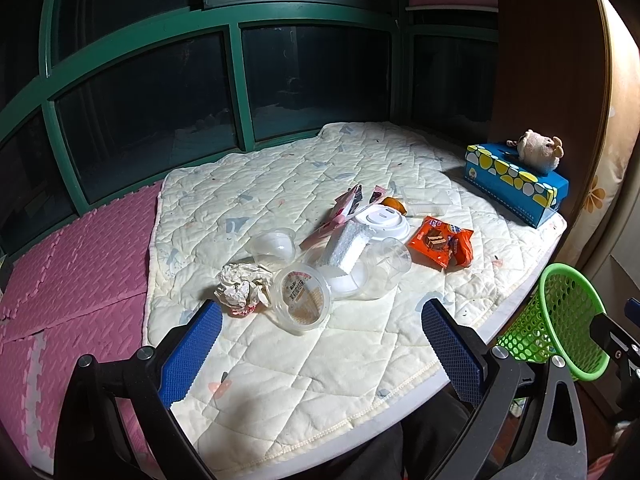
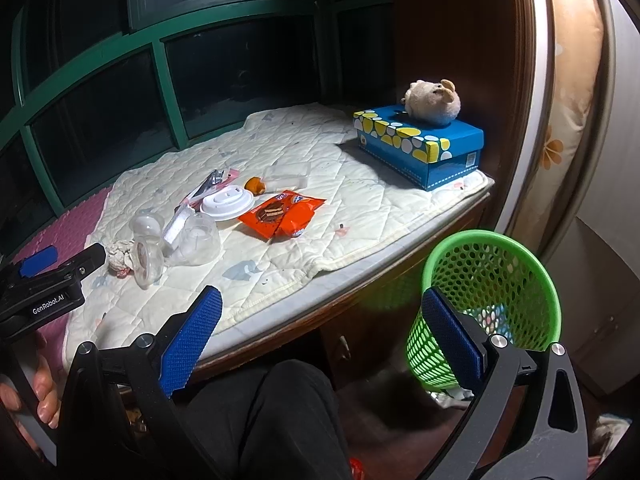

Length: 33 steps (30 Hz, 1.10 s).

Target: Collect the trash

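Trash: a loose heap of light packaging lies mid-quilt on the window ledge, in front of the left gripper.
Crumpled paper: soft, weightless; probably crushes to any pinch, so take it across its bulk.
Pudding cup: thin, slick plastic lying on its side, touching the paper; I judge a grip across the rim safest, since the wall may buckle and squirt out.
Clear cups: springy, easily cracked, likely to roll.
Orange wrapper: flat foil, apart from the heap; needs an edge lifted.
White lid: stiff disc, take by its rim.
Green basket: stands below the ledge, beside the right gripper.
Left jaws: spread wide, holding nothing.
Right jaws: spread wide, holding nothing.
Hidden: basket's bottom is cut off by a jaw; its contents are unclear. The small orange lump behind the lid cannot be identified, and items under the heap overlap too much to separate.
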{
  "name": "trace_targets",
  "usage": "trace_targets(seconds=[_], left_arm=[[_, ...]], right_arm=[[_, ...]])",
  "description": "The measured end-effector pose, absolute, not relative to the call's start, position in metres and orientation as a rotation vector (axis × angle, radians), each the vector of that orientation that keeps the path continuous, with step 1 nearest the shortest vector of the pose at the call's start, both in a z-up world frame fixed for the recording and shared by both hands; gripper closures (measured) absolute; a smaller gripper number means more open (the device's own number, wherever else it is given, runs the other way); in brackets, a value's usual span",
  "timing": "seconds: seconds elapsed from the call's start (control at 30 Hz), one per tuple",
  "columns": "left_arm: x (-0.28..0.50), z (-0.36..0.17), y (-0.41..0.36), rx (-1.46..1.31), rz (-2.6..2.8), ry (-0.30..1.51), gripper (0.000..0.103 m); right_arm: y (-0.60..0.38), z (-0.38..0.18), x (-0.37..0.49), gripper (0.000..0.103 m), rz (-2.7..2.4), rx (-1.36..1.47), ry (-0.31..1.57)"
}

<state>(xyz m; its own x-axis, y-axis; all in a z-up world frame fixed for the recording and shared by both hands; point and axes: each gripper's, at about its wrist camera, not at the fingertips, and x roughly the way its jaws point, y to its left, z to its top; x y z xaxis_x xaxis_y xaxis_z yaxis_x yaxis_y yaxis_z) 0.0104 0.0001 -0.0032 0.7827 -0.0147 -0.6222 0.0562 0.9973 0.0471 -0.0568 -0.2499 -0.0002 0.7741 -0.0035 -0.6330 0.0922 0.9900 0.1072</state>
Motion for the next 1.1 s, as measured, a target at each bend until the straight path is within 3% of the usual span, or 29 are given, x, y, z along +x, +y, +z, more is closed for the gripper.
trace_targets(seconds=[1.1], left_arm=[[0.057, -0.028, 0.061, 0.0, 0.062, 0.765, 0.006]], right_arm=[[-0.231, -0.025, 0.005, 0.004, 0.086, 0.088, 0.748]])
